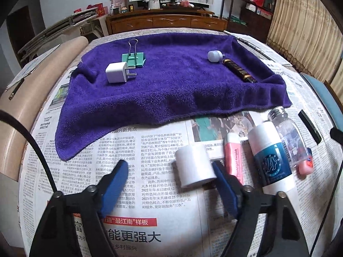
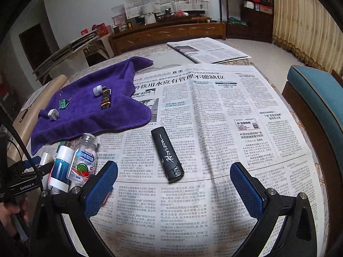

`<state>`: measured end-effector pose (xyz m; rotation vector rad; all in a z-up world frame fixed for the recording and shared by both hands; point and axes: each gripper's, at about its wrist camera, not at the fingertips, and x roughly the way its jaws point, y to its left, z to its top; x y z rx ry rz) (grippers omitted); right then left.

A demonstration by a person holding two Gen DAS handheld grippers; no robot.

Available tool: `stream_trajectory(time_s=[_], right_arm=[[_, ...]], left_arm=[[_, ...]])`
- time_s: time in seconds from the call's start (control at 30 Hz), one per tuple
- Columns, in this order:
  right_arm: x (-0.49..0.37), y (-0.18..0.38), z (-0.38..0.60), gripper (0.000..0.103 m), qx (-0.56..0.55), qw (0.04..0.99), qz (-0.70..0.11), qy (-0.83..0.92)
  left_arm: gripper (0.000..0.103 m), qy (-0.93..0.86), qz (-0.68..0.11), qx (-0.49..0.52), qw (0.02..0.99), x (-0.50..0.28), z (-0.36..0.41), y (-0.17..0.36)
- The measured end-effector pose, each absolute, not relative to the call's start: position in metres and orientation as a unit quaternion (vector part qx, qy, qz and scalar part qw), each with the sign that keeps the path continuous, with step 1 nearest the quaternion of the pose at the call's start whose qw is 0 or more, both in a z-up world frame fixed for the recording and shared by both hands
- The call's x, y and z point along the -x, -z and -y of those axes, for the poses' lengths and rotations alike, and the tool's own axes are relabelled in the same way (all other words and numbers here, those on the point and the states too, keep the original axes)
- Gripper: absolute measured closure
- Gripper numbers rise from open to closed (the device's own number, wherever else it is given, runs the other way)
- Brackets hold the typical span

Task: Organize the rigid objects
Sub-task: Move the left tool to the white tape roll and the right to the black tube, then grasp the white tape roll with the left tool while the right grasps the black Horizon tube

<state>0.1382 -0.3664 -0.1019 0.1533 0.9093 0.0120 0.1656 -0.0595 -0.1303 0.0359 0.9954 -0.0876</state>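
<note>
A purple towel (image 1: 171, 90) lies on the newspaper-covered table and holds a white charger plug (image 1: 116, 72), a green binder clip (image 1: 134, 59), a small white cap-like piece (image 1: 215, 56) and a dark tube (image 1: 239, 70). My left gripper (image 1: 169, 171) is open; a white cylinder (image 1: 194, 165) lies just inside its right finger. To the right lie a pink tube (image 1: 233, 156), a white-and-blue bottle (image 1: 272, 158) and a clear bottle (image 1: 289, 137). My right gripper (image 2: 173, 177) is open over a black lighter (image 2: 167, 154).
Newspaper (image 2: 214, 111) covers the table, with a folded paper (image 2: 208, 51) at the far edge. A teal chair (image 2: 317, 98) stands at the right. A brown cardboard roll (image 1: 42, 81) lies along the left side. The bottles also show in the right wrist view (image 2: 83, 160).
</note>
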Motion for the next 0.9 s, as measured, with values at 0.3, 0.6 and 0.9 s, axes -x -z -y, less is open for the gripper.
stream_trajectory(time_s=[0.3,0.6,0.9], right_arm=[[-0.140,0.107,0.360,0.000,-0.052,0.894,-0.445,-0.007],[-0.143,0.114,0.363,0.000,-0.049,0.890,-0.454,-0.006],[-0.159,0.125,0.354,0.003,-0.005,0.886,-0.462,-0.024]], left_arm=[[0.068,0.052,-0.466,-0.009,0.883,-0.168,0.058,0.126],[0.073,0.072,-0.463,-0.005,0.883,-0.170,0.053,0.126],[0.073,0.070,-0.457,-0.019,0.887,-0.166,0.050,0.121]])
